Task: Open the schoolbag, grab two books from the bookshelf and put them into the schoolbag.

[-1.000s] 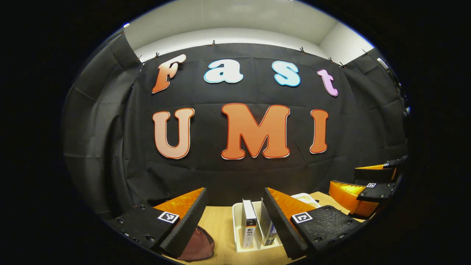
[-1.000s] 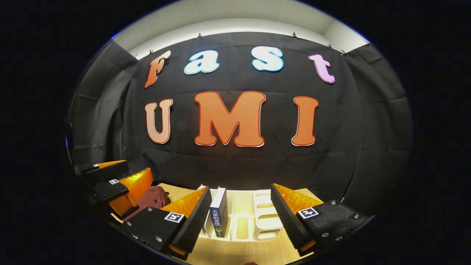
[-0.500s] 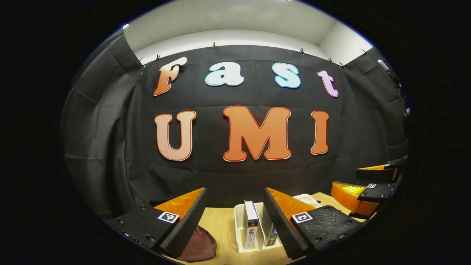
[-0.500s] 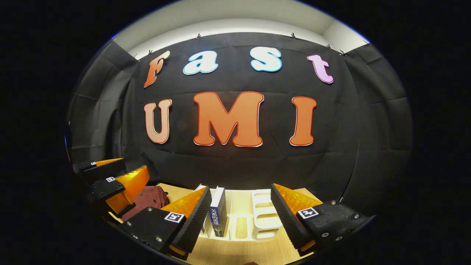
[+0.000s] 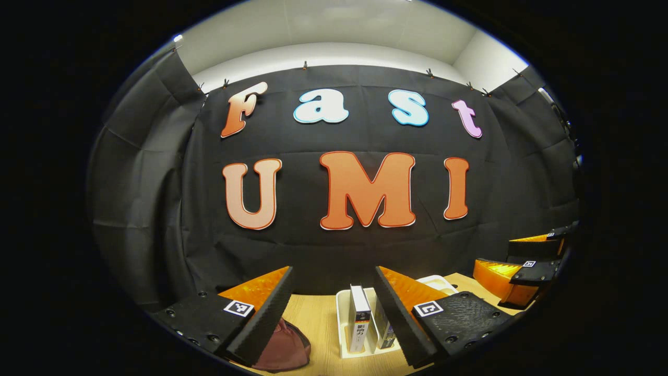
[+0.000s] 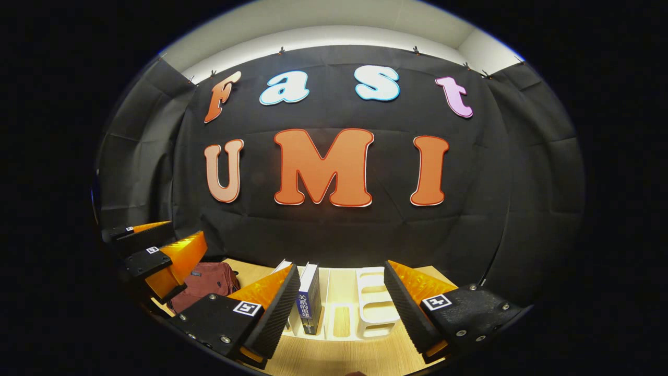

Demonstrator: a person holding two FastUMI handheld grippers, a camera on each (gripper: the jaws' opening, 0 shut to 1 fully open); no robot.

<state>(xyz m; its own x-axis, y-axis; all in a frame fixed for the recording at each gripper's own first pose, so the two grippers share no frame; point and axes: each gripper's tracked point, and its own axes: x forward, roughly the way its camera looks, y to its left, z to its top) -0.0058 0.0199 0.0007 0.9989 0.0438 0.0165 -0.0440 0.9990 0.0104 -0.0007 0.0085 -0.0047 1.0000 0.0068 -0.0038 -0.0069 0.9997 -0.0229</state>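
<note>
- My left tongs [image 5: 334, 297] are spread wide and hold nothing; they hang above the table [image 5: 313, 318], touching neither bag nor books.
- My right tongs [image 6: 342, 292] are spread too, also empty, and hang just short of the rack [image 6: 373, 305].
- The bag [image 6: 206, 282], dark red, lies on the table at about 8 o'clock in the right gripper view, under my left tongs' fingers; in the left gripper view it sits at 7 o'clock. I cannot tell whether its zip is open.
- Both books [image 5: 359, 316] stand upright in the white rack at 6 o'clock of the left gripper view, side by side.
- My judgement: nothing is done yet. Opening the bag, lifting each book and putting both inside all remain.
</note>
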